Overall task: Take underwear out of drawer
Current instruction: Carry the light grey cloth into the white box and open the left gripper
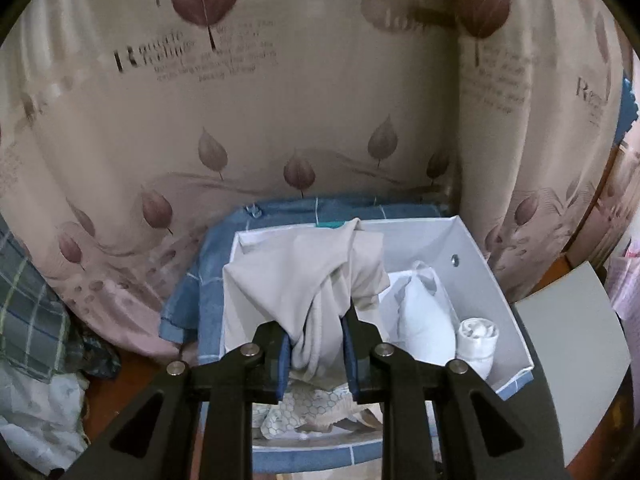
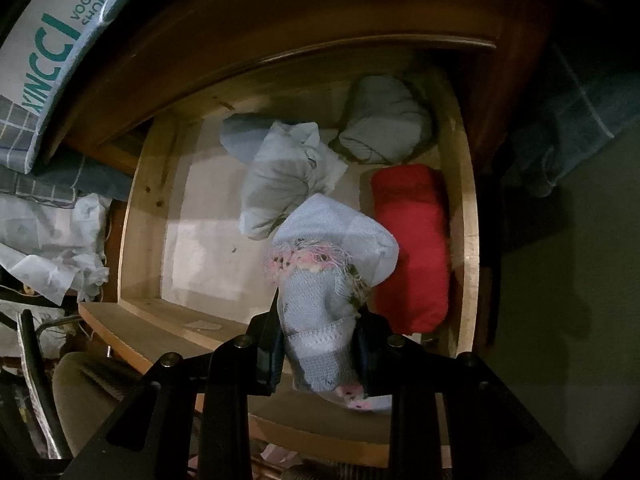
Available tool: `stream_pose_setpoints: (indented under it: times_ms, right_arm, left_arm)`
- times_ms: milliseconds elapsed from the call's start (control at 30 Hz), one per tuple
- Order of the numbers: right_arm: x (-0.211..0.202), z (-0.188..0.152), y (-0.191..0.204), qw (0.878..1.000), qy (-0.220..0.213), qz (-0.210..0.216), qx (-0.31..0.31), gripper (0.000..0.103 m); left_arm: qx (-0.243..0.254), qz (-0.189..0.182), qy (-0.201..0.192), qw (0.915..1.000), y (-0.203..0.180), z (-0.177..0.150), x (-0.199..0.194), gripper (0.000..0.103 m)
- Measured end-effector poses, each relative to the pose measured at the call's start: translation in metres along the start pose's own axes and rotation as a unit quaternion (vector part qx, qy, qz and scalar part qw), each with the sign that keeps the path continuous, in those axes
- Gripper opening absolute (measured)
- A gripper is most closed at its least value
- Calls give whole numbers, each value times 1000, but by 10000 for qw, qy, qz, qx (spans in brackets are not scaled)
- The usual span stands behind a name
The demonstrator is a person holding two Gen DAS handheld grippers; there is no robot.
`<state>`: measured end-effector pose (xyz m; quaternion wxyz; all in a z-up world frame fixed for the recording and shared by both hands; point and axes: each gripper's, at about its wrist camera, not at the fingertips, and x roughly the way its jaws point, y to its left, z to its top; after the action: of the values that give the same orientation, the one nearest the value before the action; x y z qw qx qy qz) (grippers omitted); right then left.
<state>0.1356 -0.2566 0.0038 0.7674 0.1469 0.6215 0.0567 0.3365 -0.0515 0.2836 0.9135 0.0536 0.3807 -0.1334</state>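
In the left wrist view my left gripper (image 1: 316,344) is shut on beige underwear (image 1: 304,276), which hangs over a white box (image 1: 480,264). A white bundle (image 1: 424,324) and a white roll (image 1: 478,340) lie in that box. In the right wrist view my right gripper (image 2: 320,344) is shut on a pale blue knitted piece of underwear with pink trim (image 2: 332,272), held above the open wooden drawer (image 2: 466,216). In the drawer lie a light blue bundle (image 2: 276,176), a grey bundle (image 2: 384,120) and a red folded piece (image 2: 412,240).
The box stands on a blue checked cloth (image 1: 192,292) before a leaf-printed curtain (image 1: 240,120). A grey board (image 1: 576,340) lies right of it. A shoe box (image 2: 52,48) and crumpled plastic (image 2: 52,236) are left of the drawer.
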Motion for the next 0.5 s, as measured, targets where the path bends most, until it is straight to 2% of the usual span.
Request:
stream_pose_setpoints:
  times_ms: [300, 500]
  right_arm:
    - [0, 1, 0, 10000, 12, 24, 6, 26]
    - [0, 1, 1, 10000, 5, 12, 1, 26]
  left_arm:
    - [-228, -14, 480, 9986, 3, -25, 51, 22]
    - [-149, 9, 526, 9985, -3, -34, 54, 27]
